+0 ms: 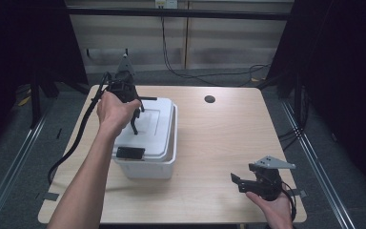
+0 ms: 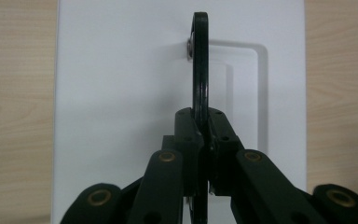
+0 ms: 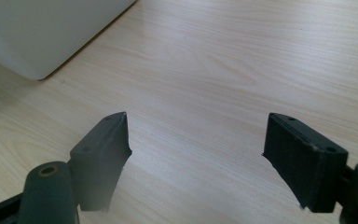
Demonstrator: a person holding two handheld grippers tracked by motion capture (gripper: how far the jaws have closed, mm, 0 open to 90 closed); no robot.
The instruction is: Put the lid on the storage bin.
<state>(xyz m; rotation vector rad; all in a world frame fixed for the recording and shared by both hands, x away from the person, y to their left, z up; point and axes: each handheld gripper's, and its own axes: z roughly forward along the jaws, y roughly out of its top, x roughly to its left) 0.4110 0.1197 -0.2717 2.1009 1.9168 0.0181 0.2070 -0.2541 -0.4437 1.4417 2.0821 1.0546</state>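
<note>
one thin black handle (image 2: 200, 70) stands upright on the white lid (image 2: 121, 70) of a white plastic box (image 1: 147, 167), and it is caught between the pads of my left gripper (image 1: 132, 112). in the left gripper view the handle runs as a narrow dark loop straight up from my two jaws, which are pressed together on its lower part, with a small metal fastener near its top end. the lid has a shallow rectangular recess around the handle. seen from the high view, the box sits on the left half of a pale wooden table (image 1: 219, 138), its long side running away from me, with a black latch (image 1: 130, 153) on the near end. my left hand (image 1: 114, 112) hovers over the far part of the lid, cable trailing off the table's left edge. my right gripper (image 1: 242, 181) rests low near the table's near right corner, well apart from the box, its jaws spread wide over bare wood with nothing between them.
</note>
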